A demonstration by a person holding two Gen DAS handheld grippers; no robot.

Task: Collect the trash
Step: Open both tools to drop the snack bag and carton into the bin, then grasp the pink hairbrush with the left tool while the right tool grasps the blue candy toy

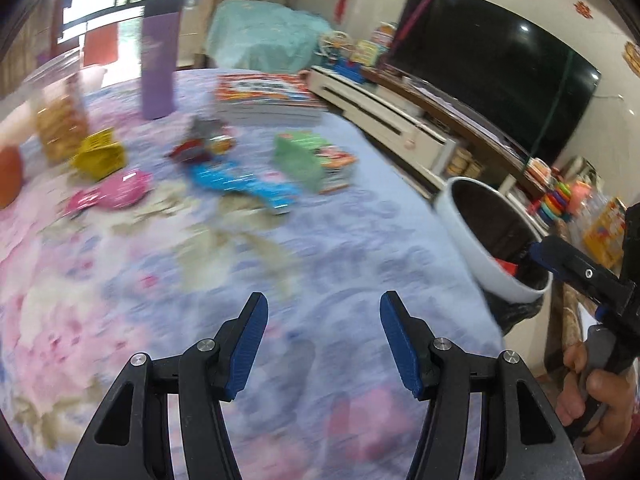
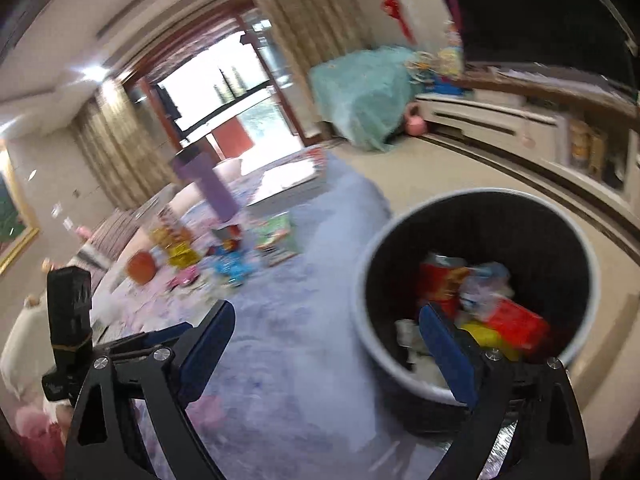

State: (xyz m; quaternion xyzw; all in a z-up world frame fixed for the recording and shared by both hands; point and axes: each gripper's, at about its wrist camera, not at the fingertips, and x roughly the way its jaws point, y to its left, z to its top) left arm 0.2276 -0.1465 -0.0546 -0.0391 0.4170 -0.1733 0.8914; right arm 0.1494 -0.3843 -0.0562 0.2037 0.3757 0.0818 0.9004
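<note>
Trash wrappers lie scattered across a table draped in a pastel floral cloth: a pink packet, a blue one, a yellow one and a green pack, all blurred in the left wrist view. Behind them stand a tall purple bottle and a stack of books. A white bin with a dark liner sits just beside the table's edge; the right wrist view shows red, yellow and pale discarded packaging already lying inside it.

The left gripper hovers over bare cloth, its blue-padded jaws parted about halfway with nothing between them, well short of the wrappers. The right gripper is spread wide and carries nothing; one finger hangs over the cloth, the other over the bin's mouth. In the left wrist view that gripper reaches over the bin's rim, and a person's hand grips its handle at the frame's right edge.

A dark television on a low white cabinet lines the far wall, with colourful toys alongside.
</note>
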